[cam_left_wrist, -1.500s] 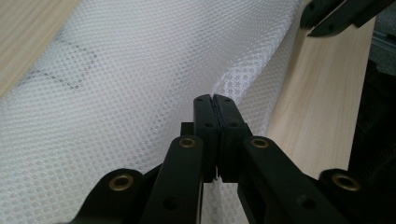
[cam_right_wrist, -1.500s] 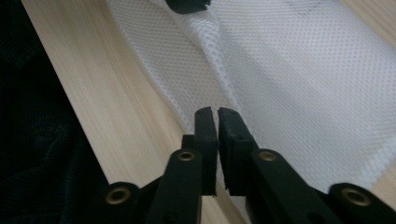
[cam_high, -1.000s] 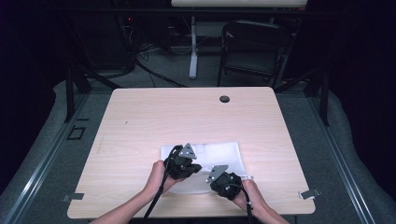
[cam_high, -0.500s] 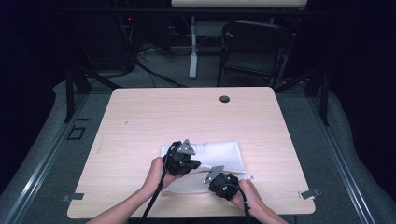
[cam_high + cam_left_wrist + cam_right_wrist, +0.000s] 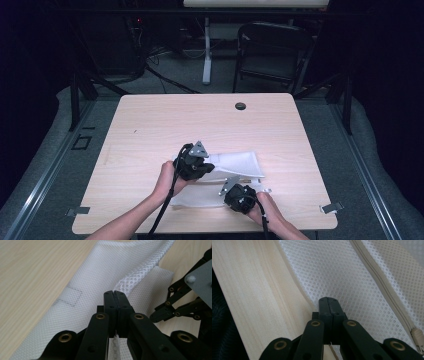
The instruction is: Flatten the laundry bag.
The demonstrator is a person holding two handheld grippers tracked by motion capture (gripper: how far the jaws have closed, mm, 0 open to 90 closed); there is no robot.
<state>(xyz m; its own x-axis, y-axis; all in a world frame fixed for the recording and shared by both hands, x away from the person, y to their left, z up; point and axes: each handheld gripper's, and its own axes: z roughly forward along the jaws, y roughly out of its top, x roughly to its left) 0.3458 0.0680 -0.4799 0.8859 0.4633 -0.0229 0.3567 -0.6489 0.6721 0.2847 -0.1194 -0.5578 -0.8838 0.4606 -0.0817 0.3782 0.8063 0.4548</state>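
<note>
Left gripper clamped on a fold of white mesh laundry bag, lifted off pale bench; right gripper pinching its near edge. Likely light, limp, slippery; best gripped by hem or zipper.

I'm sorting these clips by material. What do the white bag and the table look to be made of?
Bag: probably synthetic mesh fabric, matte white; a fine grid of holes shows, and a beige zipper runs along it. Table: pale wood or wood-look laminate, smooth and matte; straight grain lines show, but which of the two I cannot tell.
</note>
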